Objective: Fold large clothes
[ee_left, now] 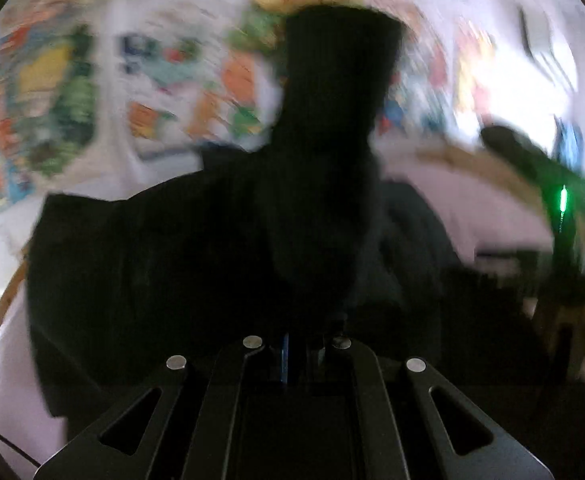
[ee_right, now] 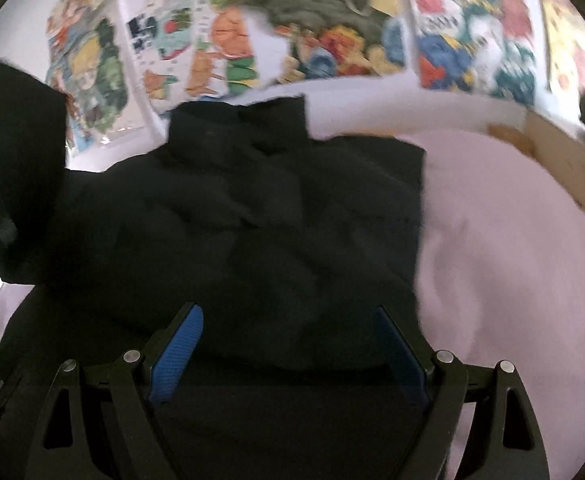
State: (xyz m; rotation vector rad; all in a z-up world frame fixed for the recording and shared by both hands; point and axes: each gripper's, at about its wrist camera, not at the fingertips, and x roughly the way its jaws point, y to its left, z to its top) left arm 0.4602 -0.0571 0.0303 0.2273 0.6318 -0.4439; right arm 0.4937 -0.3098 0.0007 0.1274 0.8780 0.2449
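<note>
- The left gripper (ee_left: 300, 344) has its jaws pressed together, pinching a fold of the black garment (ee_left: 212, 264); the cloth rises from the pinch toward twelve o'clock as a dark column.
- The right gripper (ee_right: 288, 344) stands spread wide, its blue pads (ee_right: 180, 352) apart and clamping nothing, with black cloth lying beneath and between them.
- In the right wrist view the black garment (ee_right: 260, 216) lies rumpled on a pale pink sheet (ee_right: 504, 248), its collar toward twelve o'clock and the bare sheet at three o'clock.
- One dark flap is lifted at nine o'clock.
- Colourful posters (ee_right: 228, 40) cover the wall from ten to two o'clock, blurred.
</note>
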